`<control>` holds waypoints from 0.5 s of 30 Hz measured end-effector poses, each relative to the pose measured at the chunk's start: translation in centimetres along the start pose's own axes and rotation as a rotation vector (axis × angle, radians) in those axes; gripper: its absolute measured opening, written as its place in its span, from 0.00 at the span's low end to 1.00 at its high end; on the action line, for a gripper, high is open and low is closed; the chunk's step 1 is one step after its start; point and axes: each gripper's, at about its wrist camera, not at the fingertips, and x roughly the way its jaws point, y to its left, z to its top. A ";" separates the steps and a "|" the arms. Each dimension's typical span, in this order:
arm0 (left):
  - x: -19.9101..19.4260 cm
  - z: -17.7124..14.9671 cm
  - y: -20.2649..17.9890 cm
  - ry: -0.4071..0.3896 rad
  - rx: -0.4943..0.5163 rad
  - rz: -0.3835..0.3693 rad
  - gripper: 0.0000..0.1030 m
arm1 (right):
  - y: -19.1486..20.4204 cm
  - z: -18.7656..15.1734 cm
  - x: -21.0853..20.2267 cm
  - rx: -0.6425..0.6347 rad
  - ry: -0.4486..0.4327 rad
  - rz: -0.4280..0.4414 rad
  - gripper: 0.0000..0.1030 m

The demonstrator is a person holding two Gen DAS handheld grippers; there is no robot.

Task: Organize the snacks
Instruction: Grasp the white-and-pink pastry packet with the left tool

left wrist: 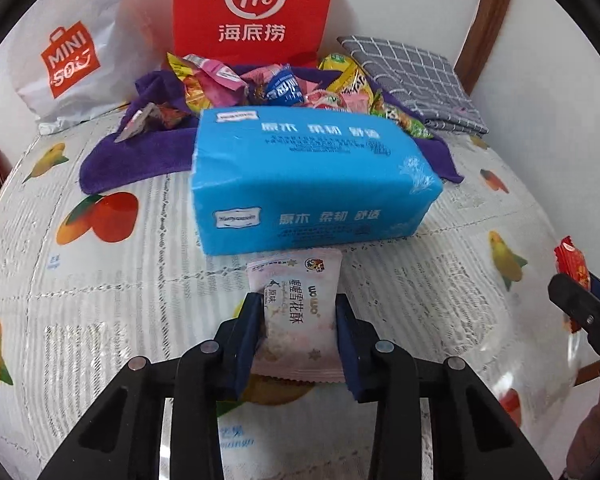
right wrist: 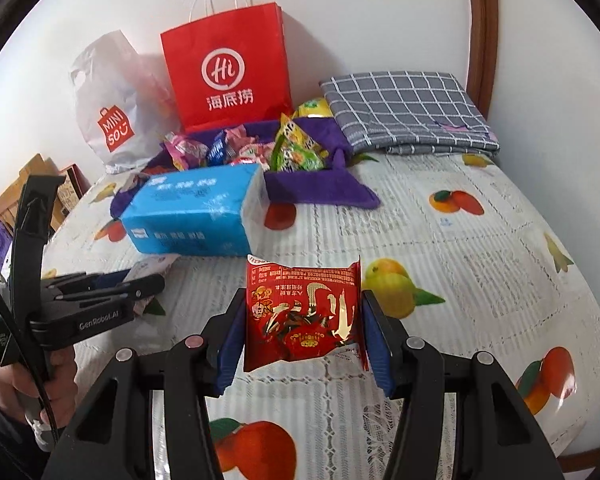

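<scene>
My left gripper [left wrist: 298, 312] is shut on a pale pink snack packet [left wrist: 300, 312] with Chinese print, held just in front of the blue tissue pack [left wrist: 308, 176]. My right gripper [right wrist: 304, 320] is shut on a red snack packet [right wrist: 304, 316] above the tablecloth. The left gripper [right wrist: 140, 280] also shows in the right wrist view at the left, and the right gripper [left wrist: 572, 304] with the red packet [left wrist: 572, 260] at the right edge of the left wrist view. A pile of assorted snacks [left wrist: 268, 88] lies on a purple cloth [left wrist: 140, 156] behind the tissue pack.
A red paper bag [right wrist: 228, 76] and a white Miniso plastic bag [right wrist: 112, 112] stand against the wall. A folded grey checked cloth [right wrist: 404, 112] lies at the back right. The fruit-print tablecloth [right wrist: 480, 260] covers the table. Boxes [right wrist: 28, 184] sit at the far left.
</scene>
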 end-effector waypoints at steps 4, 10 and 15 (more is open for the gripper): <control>-1.7 0.1 0.6 -0.022 -0.007 -0.004 0.33 | 0.4 0.6 -0.5 0.011 -0.008 0.004 0.52; -4.6 0.9 1.2 -0.062 -0.009 -0.020 0.33 | 1.5 1.4 -1.5 0.012 -0.026 0.006 0.52; -6.7 1.8 1.7 -0.096 -0.007 -0.018 0.33 | 2.2 2.5 -2.5 0.007 -0.051 0.008 0.52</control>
